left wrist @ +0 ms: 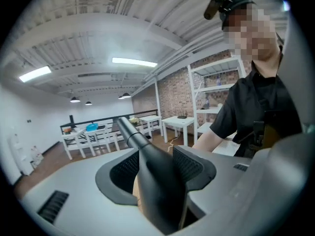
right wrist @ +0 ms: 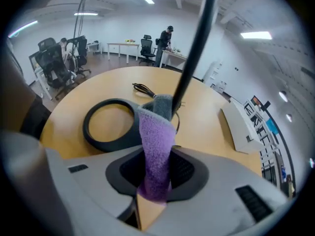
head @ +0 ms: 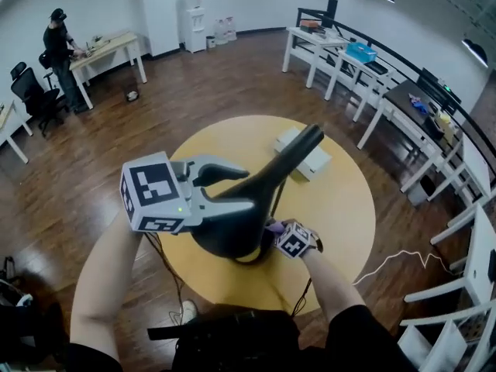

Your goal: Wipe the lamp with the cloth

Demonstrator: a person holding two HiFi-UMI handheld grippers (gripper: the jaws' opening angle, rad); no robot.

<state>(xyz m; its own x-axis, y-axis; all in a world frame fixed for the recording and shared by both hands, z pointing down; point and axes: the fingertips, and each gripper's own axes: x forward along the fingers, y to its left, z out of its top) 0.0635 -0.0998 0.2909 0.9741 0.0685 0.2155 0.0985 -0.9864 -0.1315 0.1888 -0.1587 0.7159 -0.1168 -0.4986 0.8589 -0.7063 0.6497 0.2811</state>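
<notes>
The black lamp (head: 287, 161) stands on the round yellow table (head: 341, 208), its wide head low and near me and its narrow end pointing up and away. My left gripper (head: 246, 190) is shut on the lamp head (left wrist: 152, 181), which fills the gap between the two pads. My right gripper (head: 280, 237) sits just right of the lamp, low by the table, shut on a purple cloth (right wrist: 156, 146). The cloth's top end lies against the thin black stem (right wrist: 194, 53), just above the ring base (right wrist: 98, 139). In the head view only a purple scrap of cloth (head: 273, 226) shows.
A white box (head: 316, 161) lies on the table beyond the lamp, and a black cable (right wrist: 142, 88) trails behind the base. White desks and shelves line the right wall. A person (head: 62, 56) stands at a desk far left. A white cord (head: 395, 262) lies on the floor.
</notes>
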